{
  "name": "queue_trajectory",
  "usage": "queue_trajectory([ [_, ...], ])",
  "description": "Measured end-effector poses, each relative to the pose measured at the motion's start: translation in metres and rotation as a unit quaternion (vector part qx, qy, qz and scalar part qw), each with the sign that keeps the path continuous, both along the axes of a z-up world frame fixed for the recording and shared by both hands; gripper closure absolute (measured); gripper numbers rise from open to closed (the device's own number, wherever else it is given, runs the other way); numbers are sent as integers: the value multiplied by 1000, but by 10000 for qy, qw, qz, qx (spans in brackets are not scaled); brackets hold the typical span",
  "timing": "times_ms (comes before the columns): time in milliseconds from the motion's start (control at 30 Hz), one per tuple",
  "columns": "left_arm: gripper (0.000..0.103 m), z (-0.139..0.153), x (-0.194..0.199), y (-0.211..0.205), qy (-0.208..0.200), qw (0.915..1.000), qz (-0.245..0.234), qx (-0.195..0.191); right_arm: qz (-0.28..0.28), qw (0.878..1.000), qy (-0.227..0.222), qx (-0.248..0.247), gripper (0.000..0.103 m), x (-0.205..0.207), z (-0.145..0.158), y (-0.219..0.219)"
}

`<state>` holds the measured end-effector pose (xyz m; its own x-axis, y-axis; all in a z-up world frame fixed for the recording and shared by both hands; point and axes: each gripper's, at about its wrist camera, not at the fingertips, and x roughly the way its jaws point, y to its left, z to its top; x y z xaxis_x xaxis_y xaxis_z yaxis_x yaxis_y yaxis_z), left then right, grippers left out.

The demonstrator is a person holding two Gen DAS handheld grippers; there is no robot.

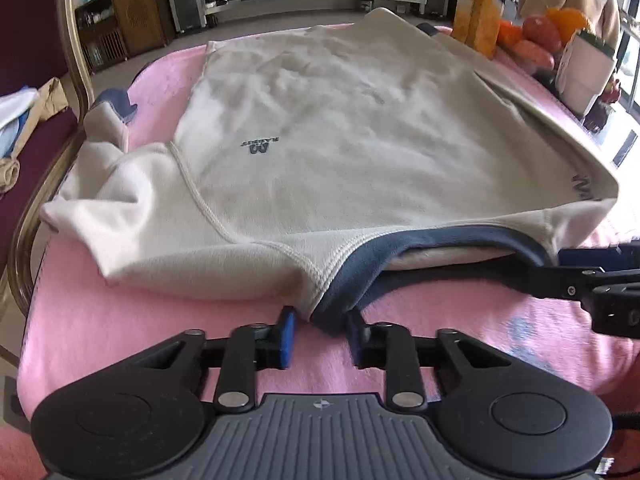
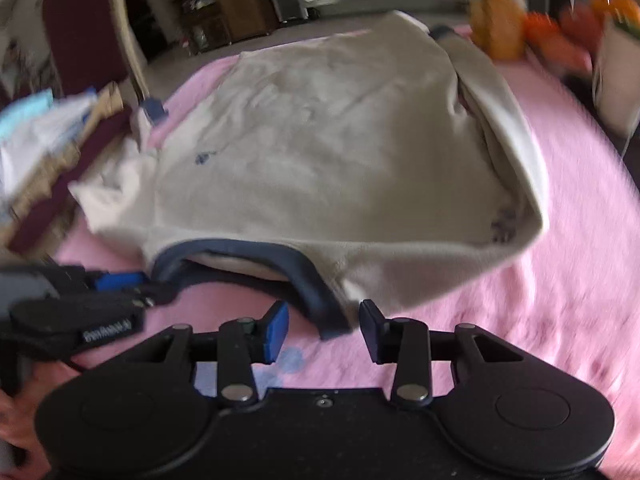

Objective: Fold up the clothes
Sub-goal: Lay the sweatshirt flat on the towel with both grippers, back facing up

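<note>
1. The cream sweatshirt (image 1: pixel 320 152) lies spread on the pink blanket (image 1: pixel 120 320) that covers the desk, straight ahead of both tools. Its dark blue collar (image 1: pixel 400 252) is the part nearest them.

2. The left hand-held gripper (image 1: pixel 320 334) has the collar's end between its fingers. The cloth touches the right finger, but a gap shows beside the left one, so I read it as released rather than clamped.

3. The right hand-held gripper (image 2: pixel 324 330) stands parted too. The other end of the collar (image 2: pixel 320 312) sits between its fingers without being squeezed.

4. Judgement: if either tool lifts now, the collar could slide out. That would leave one shoulder behind and skew the fold.

5. The left sleeve (image 1: pixel 112 160) is bunched, ahead and to the left of the left tool, near the desk edge beside a chair (image 1: pixel 68 40). Pulling the body may drag it off the edge or trap it crooked.

6. The fruit (image 1: pixel 540 40) and a white box (image 1: pixel 584 68) stand far ahead to the right, just beside the fabric. A wide swing of cloth might knock them.

7. The right wrist view is blurred, so fine contact there is uncertain.
</note>
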<state>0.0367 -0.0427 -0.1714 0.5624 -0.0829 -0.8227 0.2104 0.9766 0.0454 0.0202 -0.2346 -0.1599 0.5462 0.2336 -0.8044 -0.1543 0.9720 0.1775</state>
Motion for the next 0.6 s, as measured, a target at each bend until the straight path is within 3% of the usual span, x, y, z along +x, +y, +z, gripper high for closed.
queue_trajectory([
  [33,90,1,-1,0,-51,10000,-5,17,58,9996,-92,-250,71,0,-2,6],
  [67,92,2,-1,-1,-89,9999,-11,53,86,9986,-132,-506,86,-2,-4,11],
  [133,96,7,-3,1,-69,10000,7,37,79,9968,-214,-762,94,-5,-3,15],
  [200,97,18,-6,5,14,10000,30,-87,15,9965,-292,-779,96,-10,4,14],
  [333,98,53,-21,16,403,9973,-75,-603,-428,9989,68,185,96,-22,35,-8],
  [400,98,55,-26,19,727,9946,-137,-730,-477,9986,215,64,96,-27,42,-10],
  [500,98,26,-24,13,1211,9909,-79,-580,-470,9968,586,-284,96,-26,27,-6],
  [533,92,18,-24,9,1282,9904,-68,-506,-485,9955,727,-361,95,-24,17,-4],
  [600,91,15,-29,4,1231,9916,-133,-381,-441,9944,792,-552,93,-22,2,0],
])
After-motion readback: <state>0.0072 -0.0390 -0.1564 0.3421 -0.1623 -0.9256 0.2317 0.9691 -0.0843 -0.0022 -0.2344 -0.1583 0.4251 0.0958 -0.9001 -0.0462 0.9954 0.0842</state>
